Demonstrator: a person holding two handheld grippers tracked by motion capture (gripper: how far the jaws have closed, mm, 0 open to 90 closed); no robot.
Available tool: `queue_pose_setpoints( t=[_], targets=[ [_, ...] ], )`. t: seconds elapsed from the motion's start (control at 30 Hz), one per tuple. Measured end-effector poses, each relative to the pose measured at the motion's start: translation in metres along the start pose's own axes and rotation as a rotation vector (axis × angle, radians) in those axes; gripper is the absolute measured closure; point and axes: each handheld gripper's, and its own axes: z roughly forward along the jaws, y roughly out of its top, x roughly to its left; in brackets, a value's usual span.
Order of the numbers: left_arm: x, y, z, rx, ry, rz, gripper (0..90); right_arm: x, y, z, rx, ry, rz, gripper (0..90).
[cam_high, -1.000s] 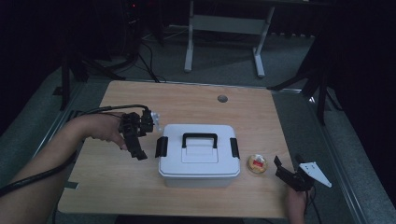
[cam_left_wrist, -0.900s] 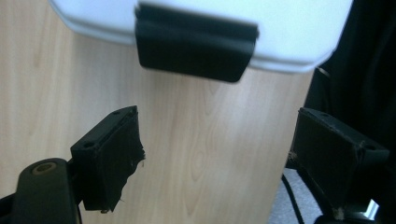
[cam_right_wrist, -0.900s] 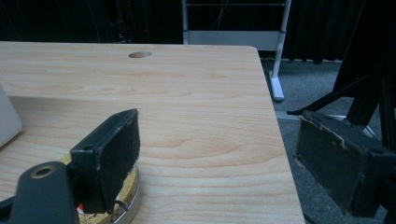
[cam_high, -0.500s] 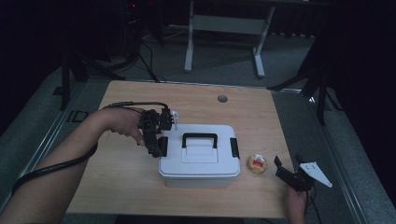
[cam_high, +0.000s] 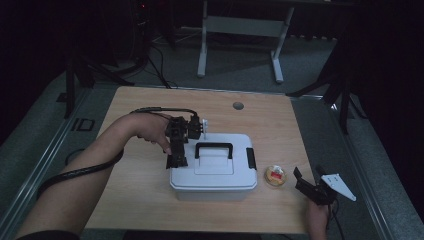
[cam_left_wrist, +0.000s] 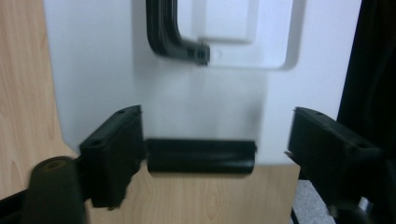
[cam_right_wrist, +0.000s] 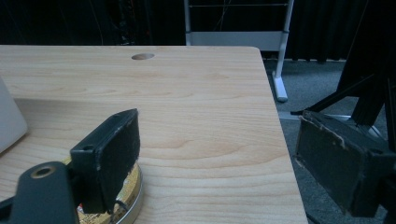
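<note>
At the middle of the counter (cam_high: 150, 210) stands a white plastic box (cam_high: 214, 170) with a black carrying handle (cam_high: 214, 148) lying flat on its lid and a black latch on each short side. The left claw (cam_high: 178, 155) hangs over the left end of this box and points down at it. In the left gripper view its two jaws are spread wide, one on each side of the left latch (cam_left_wrist: 201, 156), and they do not touch it. I think the claw is placed so because the latch must be opened before the lid can rise; the jaws stand around the clip, ready to close on it or to push it outward.

The right latch (cam_high: 251, 158) looks to be shut against the box wall. Just right of the box, near the front edge, lies a small round tin (cam_high: 275, 175) with something orange and white inside. The right claw (cam_high: 303, 181) rests low at the near right corner, beside the tin. Its jaws are also spread and hold nothing. It seems to wait there, out of the way, perhaps to take its turn at the right latch.
</note>
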Motion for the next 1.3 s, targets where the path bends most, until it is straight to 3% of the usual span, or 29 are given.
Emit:
queue_pose_setpoints(
  t=[0.37, 0.77, 0.9, 1.1, 1.3],
  targets=[
    [0.006, 0.019, 0.01, 0.028, -0.002, 0.033, 29.0, 0.0, 0.0, 0.0, -0.002, 0.004, 0.001, 13.7],
    [0.011, 0.031, 0.016, 0.039, 0.021, 0.063, 56.8, 0.0, 0.0, 0.0, -0.004, 0.006, 0.0, 13.7],
    [0.012, 0.033, 0.016, 0.051, 0.024, 0.043, 68.1, 0.0, 0.0, 0.0, -0.003, 0.007, 0.0, 13.7],
    [0.011, 0.036, 0.017, 0.076, -0.022, 0.01, 82.3, 0.0, 0.0, 0.0, -0.001, 0.007, -0.004, 13.7],
    [0.012, 0.036, 0.015, 0.074, -0.032, -0.014, 83.0, 0.0, 0.0, 0.0, -0.002, 0.007, -0.004, 13.7]
  ],
)
